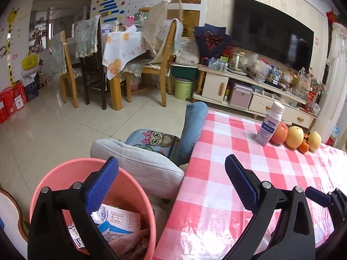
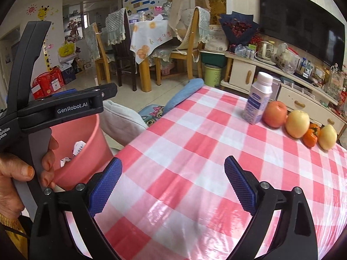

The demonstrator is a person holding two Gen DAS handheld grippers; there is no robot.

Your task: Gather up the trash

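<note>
A pink bin (image 1: 138, 192) stands on the floor by the table's left edge, with crumpled cartons and wrappers (image 1: 121, 218) inside. My left gripper (image 1: 171, 162) hangs open and empty, one finger over the bin and the other over the red-checked tablecloth (image 1: 249, 151). My right gripper (image 2: 173, 162) is also open and empty, low over the cloth. A white and blue drink carton (image 2: 258, 101) stands upright at the table's far side, also visible as the carton (image 1: 269, 125). One of the left gripper's fingers (image 2: 95, 99) reaches over the bin (image 2: 86, 147), and a hand (image 2: 15, 173) holds that gripper.
Next to the carton lie an apple (image 2: 274, 113), two yellow fruits (image 2: 297, 123) and a small orange one (image 2: 310, 138). A grey cushion (image 1: 141, 162) and an owl-print seat (image 1: 151, 139) sit left of the table. Dining chairs, a green bin (image 1: 183, 87) and a cluttered TV cabinet stand beyond.
</note>
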